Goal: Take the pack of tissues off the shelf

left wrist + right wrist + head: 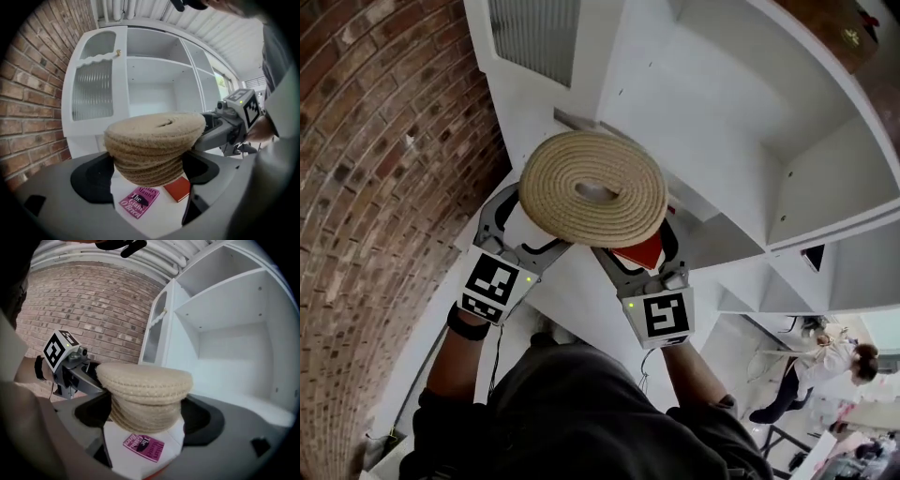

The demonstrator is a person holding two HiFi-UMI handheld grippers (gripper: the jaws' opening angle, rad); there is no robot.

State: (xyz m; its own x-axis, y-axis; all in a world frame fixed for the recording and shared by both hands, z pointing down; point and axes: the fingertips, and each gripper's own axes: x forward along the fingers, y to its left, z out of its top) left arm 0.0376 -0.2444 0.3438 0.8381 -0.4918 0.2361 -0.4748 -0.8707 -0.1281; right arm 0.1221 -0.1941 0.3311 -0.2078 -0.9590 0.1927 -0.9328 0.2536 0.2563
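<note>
Woven from coiled pale rope, the round tissue holder [593,187] hung in the air in front of the white cabinet [154,93], outside its compartments and resting on no shelf. A short slot showed in the middle of its flat top; whether tissues lay inside could not be told. The left gripper [528,225] was clamped on the holder's narrower lower part from one side. The right gripper [642,246] grasped it from the other, its jaws wide apart with their pads against the rope. The cabinet's open compartments showed only white boards and back walls. Its upper left section was closed by a door of ribbed glass [92,91] with a small brass knob [118,52]. Beneath the holder, two books lay just beside each other on a white surface. The pink book [139,201] read "Hilary Mantel" and "The Giant, O'Brien" on its cover. The red book [178,189] showed no writing that could be made out. Red brick wall [366,187] stood to the left of the cabinet.
</note>
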